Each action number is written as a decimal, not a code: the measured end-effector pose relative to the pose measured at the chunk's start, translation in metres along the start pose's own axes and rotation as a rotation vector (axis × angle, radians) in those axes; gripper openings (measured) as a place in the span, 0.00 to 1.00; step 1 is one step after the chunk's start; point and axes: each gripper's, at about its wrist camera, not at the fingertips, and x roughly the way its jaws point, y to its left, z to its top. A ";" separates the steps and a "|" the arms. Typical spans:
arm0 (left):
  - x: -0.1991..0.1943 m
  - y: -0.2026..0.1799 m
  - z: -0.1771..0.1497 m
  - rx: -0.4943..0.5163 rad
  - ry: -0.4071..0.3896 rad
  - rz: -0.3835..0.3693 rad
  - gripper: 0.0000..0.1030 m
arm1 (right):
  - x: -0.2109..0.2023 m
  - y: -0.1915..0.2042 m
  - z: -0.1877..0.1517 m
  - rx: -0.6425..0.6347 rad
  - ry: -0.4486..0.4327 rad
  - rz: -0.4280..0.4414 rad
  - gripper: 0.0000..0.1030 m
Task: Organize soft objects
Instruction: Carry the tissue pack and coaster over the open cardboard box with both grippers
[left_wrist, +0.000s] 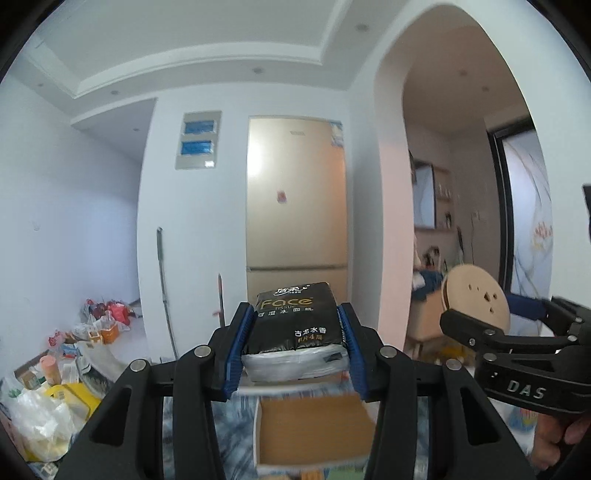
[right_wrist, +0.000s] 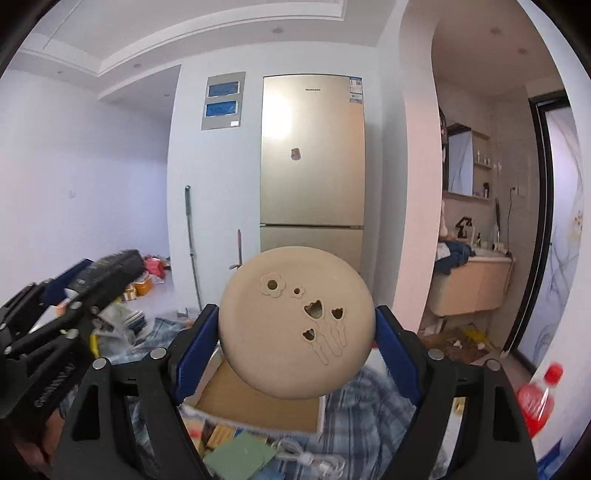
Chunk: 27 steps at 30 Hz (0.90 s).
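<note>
A black tissue pack (left_wrist: 297, 325) with gold lettering sits between the blue pads of my left gripper (left_wrist: 297, 341), which is shut on its two sides and holds it level in the air. My right gripper (right_wrist: 295, 332) is shut on a round beige disc (right_wrist: 295, 321) with flower-shaped cut-outs, held upright facing the camera. The left wrist view shows the same disc (left_wrist: 476, 299) at the right, with the right gripper (left_wrist: 491, 332) around it. In the right wrist view the left gripper and its tissue pack (right_wrist: 107, 275) show at the left. Below both lies an open cardboard box (left_wrist: 314, 428) on a blue checked cloth (right_wrist: 369, 398).
A gold fridge (right_wrist: 312, 162) stands straight ahead, a mop (right_wrist: 192, 243) leaning left of it. Bags and packets (left_wrist: 55, 373) clutter the floor at the left. An arch at the right opens onto a washbasin cabinet (right_wrist: 469, 284). A red bottle (right_wrist: 537, 398) stands at the lower right.
</note>
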 end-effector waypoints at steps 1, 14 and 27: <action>0.005 0.002 0.004 -0.006 -0.009 0.011 0.47 | 0.004 -0.002 0.004 0.014 -0.004 -0.005 0.79; 0.065 0.010 -0.011 -0.020 0.111 0.005 0.47 | 0.059 -0.005 -0.020 0.032 0.013 0.003 0.79; 0.143 0.012 -0.069 0.038 0.415 -0.019 0.47 | 0.118 -0.004 -0.061 -0.004 0.230 0.025 0.79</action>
